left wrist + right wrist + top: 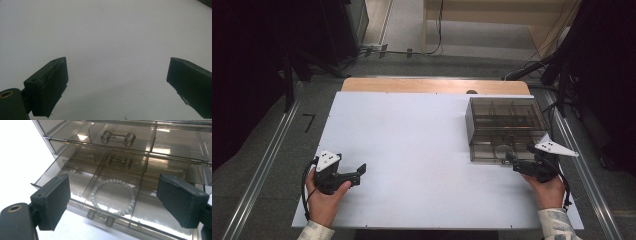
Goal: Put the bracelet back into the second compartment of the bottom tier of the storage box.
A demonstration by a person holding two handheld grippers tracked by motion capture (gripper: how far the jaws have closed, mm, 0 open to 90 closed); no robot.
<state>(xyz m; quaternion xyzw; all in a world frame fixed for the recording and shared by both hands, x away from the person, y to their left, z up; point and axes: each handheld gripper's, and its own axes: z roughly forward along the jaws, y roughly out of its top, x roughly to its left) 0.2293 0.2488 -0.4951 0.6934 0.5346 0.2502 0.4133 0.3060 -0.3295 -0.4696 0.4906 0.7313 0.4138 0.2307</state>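
Bracelet point(113, 196) lies flat in the bottom drawer point(75, 180), middle compartment, at twelve o'clock from my right gripper point(113, 202), jaws wide. Left gripper point(354, 175) idle, also wide, well apart at nine o'clock.

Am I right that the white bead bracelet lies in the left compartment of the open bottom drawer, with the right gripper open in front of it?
Not quite. The bracelet lies in the middle compartment of the open bottom drawer, not the left one; the right gripper view shows dividers on both sides of it. The rest holds: the right gripper is open in front of it.
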